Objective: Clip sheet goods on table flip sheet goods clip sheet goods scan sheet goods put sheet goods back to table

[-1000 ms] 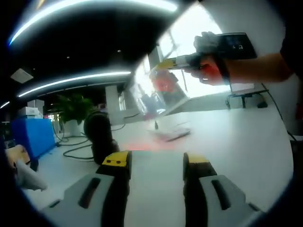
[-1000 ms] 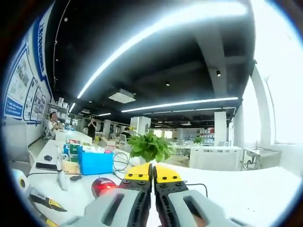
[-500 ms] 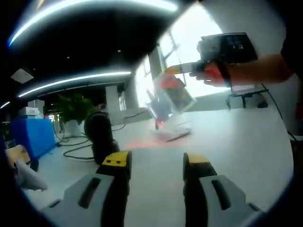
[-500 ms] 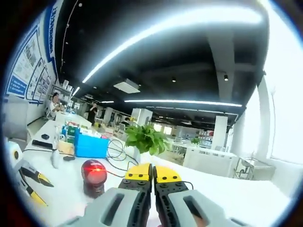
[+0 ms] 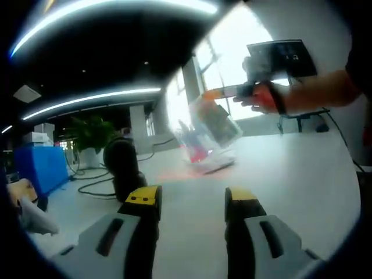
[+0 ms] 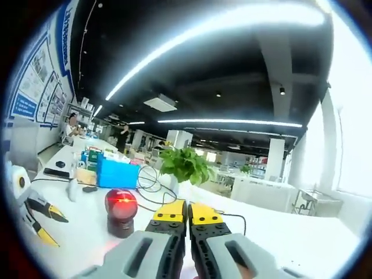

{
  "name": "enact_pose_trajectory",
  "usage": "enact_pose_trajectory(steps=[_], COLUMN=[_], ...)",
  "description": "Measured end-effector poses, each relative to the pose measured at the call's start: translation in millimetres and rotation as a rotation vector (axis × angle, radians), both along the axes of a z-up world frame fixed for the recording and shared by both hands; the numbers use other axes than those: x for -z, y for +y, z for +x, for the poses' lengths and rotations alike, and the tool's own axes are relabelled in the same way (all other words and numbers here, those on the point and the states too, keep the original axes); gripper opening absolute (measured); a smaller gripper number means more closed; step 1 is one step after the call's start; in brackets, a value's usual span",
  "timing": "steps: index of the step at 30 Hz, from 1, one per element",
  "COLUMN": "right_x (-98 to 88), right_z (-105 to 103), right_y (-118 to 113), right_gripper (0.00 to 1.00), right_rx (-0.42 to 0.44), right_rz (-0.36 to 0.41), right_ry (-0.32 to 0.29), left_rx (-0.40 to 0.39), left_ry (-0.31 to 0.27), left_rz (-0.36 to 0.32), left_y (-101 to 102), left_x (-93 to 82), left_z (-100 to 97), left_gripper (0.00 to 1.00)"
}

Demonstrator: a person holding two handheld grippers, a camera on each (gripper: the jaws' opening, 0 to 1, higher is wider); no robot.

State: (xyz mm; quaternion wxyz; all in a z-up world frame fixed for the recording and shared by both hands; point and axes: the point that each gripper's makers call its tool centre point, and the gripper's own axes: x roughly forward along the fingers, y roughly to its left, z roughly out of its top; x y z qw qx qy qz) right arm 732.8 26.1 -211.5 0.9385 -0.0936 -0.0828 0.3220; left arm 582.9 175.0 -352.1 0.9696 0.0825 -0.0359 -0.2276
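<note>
Jaws of my left hand-held gripper (image 5: 192, 200) rise at the bottom of the left gripper view, yellow-tipped and standing wide apart with nothing between them, above the pale counter (image 5: 290, 174). Just past the left jaw I see a dark, rounded scanner (image 5: 122, 165) standing on the counter, with black cables (image 5: 93, 186) trailing to its left. Beyond it, a reddish glow lies on the counter surface near a flat light item (image 5: 212, 165) that I cannot identify. Above that, my right hand-held gripper (image 5: 212, 93) enters from the right, held by a hand (image 5: 261, 96), and its jaws are closed on the sheet goods (image 5: 212, 125), a clear blurred packet with red print hanging tilted in the air over the counter. Farther left stand a blue box (image 5: 40, 165) and a green plant (image 5: 90, 133).

In the right gripper view, the right hand-held gripper's own jaws (image 6: 187, 210) are pressed together; the sheet between them is not discernible here. Near them the scanner (image 6: 121, 210) shows a glowing red face. Yellow-handled pliers (image 6: 38, 212) lie at the left; the blue box (image 6: 117, 174) and plant (image 6: 185, 165) stand behind.
</note>
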Motion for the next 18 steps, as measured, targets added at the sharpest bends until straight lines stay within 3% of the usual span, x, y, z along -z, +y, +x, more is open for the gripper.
enact_pose_trajectory(steps=[4,10,18], right_x=[7.0,16.9,29.8], right_z=[3,7,30], right_y=[-3,-8,-30], right_gripper=[0.0,0.0,0.0], right_rx=[0.005,0.023,0.087], right_rz=[0.034,0.023,0.018], right_ry=[0.035,0.054,0.081], left_rx=[-0.002,-0.002,-0.002], left_ry=[0.0,0.0,0.001], left_rz=[0.0,0.001,0.004], left_y=[0,0,-1], left_x=[-0.1,-0.1,0.4], left_z=[0.0,-0.2,0.3], left_gripper=[0.36,0.36,0.36])
